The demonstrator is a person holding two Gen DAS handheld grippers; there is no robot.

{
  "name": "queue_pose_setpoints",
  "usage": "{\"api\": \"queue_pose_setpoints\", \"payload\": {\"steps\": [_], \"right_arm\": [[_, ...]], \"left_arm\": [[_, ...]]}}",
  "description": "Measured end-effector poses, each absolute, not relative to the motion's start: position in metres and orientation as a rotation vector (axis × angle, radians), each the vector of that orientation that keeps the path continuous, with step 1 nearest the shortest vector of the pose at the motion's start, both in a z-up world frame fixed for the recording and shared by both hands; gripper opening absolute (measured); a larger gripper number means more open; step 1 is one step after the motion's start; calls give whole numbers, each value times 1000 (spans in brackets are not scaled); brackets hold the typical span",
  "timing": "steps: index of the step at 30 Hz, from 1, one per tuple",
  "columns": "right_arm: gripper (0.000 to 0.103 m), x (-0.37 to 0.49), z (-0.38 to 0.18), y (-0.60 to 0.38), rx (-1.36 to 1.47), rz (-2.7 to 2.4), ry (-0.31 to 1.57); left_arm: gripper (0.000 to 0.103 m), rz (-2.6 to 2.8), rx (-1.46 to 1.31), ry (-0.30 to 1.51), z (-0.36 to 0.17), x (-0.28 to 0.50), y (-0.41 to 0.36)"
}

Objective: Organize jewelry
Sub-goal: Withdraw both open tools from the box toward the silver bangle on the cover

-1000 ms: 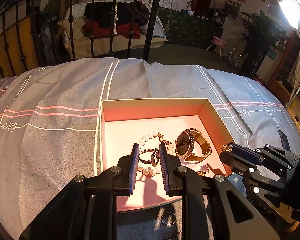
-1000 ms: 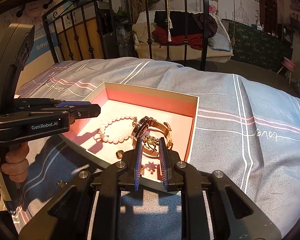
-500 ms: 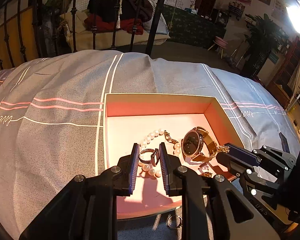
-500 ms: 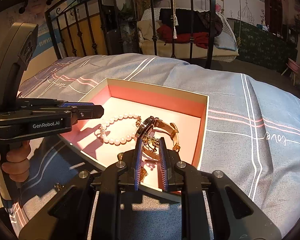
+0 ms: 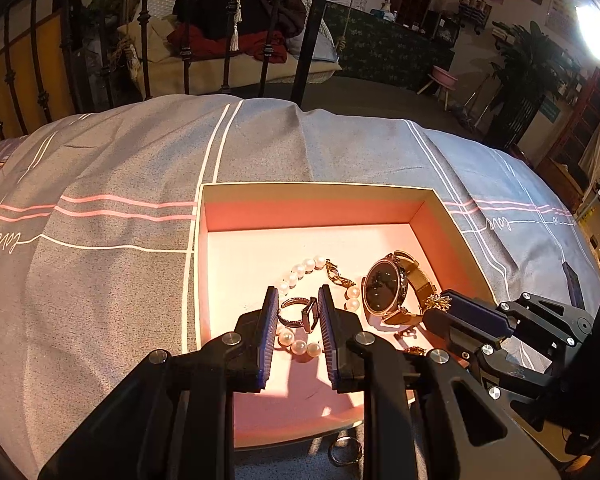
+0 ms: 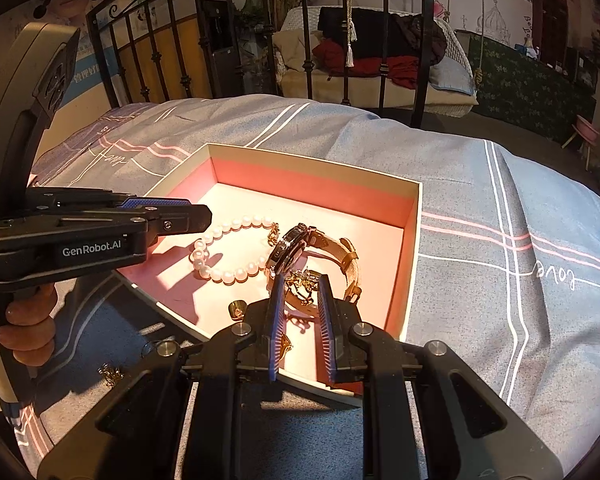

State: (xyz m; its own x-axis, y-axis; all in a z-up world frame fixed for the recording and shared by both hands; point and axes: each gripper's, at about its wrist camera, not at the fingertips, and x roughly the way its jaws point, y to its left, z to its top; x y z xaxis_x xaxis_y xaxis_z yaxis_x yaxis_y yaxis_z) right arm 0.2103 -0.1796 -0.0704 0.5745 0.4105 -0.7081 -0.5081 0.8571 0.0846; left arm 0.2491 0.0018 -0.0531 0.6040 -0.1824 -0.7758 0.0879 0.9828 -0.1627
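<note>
A pink-lined open box (image 5: 320, 192) (image 6: 316, 168) lies on the bed. Inside it are a pearl bracelet (image 5: 300, 270) (image 6: 220, 264) and a gold watch with a dark face (image 5: 382, 288) (image 6: 296, 244). My left gripper (image 5: 298, 312) is shut on a dark ring with a square top (image 5: 300, 314), held over the box near the pearls. My right gripper (image 6: 302, 288) is shut on a small gold sparkly brooch (image 6: 302, 284) (image 5: 438, 301), held over the box beside the watch. Small gold pieces (image 6: 238, 308) lie on the box floor near the right fingers.
A loose ring (image 5: 344, 452) lies on the grey striped bedcover (image 5: 100, 240) just outside the box's near edge. A small gold trinket (image 6: 110, 372) lies on the cover at left. A black iron bed rail (image 6: 308, 40) stands at the far end.
Both grippers have moved forward over the box, still holding their pieces. The box now sits closer and larger in both views.
</note>
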Motion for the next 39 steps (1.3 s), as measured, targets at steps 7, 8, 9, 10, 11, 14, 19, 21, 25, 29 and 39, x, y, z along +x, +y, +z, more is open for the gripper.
{"api": "queue_pose_setpoints", "payload": {"steps": [7, 8, 9, 10, 11, 14, 19, 21, 25, 29, 39], "right_arm": [[18, 212, -71, -178, -143, 540, 796], [18, 211, -71, -178, -148, 542, 794], [18, 210, -70, -178, -154, 540, 790], [18, 209, -70, -178, -155, 539, 790], [19, 208, -69, -179, -152, 542, 790], [60, 201, -65, -183, -140, 523, 766], [69, 178, -48, -191, -133, 499, 712], [73, 165, -43, -196, -120, 496, 709], [76, 129, -51, -199, -115, 523, 745], [76, 98, -76, -187, -107, 601, 833], [80, 93, -96, -139, -265, 634, 900]], "left_arm": [[33, -137, -103, 908, -46, 249, -4], [35, -133, -96, 898, -44, 247, -4], [36, -130, -88, 890, -41, 245, -5], [39, -127, -81, 882, -38, 242, -5], [40, -125, -79, 872, -35, 238, -5], [50, -123, -91, 847, -25, 225, -1], [57, -123, -103, 823, -17, 198, 4], [58, -132, -115, 825, -19, 183, 6], [59, -136, -133, 855, -35, 150, 12], [59, -104, -133, 904, -60, 124, 20], [59, -58, -64, 919, -80, 112, 24]]}}
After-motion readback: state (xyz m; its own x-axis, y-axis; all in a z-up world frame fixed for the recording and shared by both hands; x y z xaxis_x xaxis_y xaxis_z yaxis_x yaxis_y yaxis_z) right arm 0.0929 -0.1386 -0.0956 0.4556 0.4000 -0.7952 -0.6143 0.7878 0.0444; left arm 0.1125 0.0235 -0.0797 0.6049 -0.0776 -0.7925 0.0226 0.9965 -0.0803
